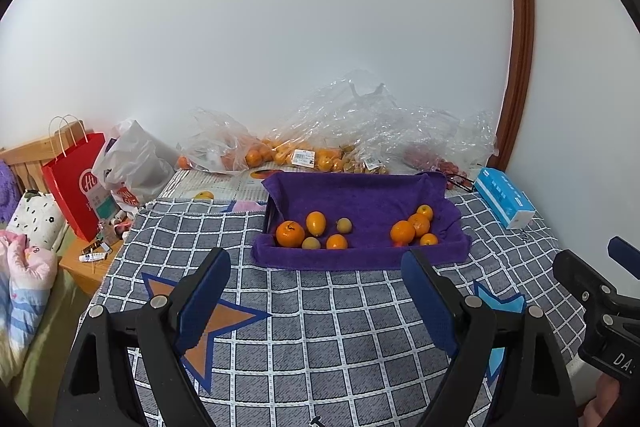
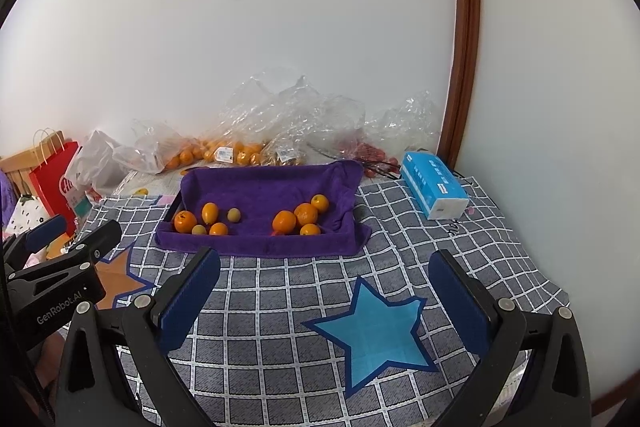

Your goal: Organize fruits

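Nearest, the left gripper (image 1: 316, 291) and the right gripper (image 2: 324, 291) are held wide apart in the jaws and empty, short of the tray (image 2: 260, 247) and above the checked cloth (image 2: 280, 347), on which nothing is seen to block the way to the tray. The tray is lined with a purple towel, and the fruit lies inside it in two groups: a left cluster (image 1: 312, 233) of oranges and paler small fruits, and a right cluster (image 1: 416, 229) of oranges just beside the tray's right wall. Trouble is judged most likely from the round fruits being packed close: a neighbour could be nudged and rolled when one is pinched, and the loose towel could be caught by a pad and dragged. A soft fruit could also be bruised by too hard a squeeze. To the right of the tray a tissue pack (image 2: 434, 185) is found; behind the tray, against the wall, plastic bags (image 1: 320, 143) of more fruit are heaped. Well to the left of the tray a red bag (image 1: 76, 183) is stood.
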`<action>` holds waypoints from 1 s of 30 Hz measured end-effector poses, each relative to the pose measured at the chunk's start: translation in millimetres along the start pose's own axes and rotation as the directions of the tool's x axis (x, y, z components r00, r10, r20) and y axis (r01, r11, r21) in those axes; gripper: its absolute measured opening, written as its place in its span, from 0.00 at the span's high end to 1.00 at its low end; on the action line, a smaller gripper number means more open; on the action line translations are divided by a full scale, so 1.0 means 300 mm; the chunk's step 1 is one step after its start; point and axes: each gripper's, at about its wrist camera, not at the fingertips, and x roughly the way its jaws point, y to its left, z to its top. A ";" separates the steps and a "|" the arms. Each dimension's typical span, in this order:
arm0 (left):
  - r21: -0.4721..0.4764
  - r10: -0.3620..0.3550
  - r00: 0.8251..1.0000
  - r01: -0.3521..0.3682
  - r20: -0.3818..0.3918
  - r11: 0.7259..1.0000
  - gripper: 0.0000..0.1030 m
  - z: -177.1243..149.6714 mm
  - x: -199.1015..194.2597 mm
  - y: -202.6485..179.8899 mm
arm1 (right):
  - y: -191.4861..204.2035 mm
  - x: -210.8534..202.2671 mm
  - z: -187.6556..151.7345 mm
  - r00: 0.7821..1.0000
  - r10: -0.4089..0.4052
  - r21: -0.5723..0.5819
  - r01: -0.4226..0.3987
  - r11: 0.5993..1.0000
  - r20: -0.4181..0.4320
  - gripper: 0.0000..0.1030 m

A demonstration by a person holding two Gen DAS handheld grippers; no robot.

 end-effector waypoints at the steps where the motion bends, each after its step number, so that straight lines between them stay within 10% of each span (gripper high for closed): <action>1: -0.001 0.000 1.000 0.000 0.000 1.000 0.16 0.000 0.000 0.001 | 0.000 0.000 0.000 1.000 0.000 -0.002 0.000 1.000 -0.001 0.01; 30: -0.008 0.008 1.000 -0.008 0.002 1.000 0.16 0.000 -0.007 0.003 | 0.005 0.000 0.001 1.000 -0.007 -0.012 0.007 1.000 0.002 0.01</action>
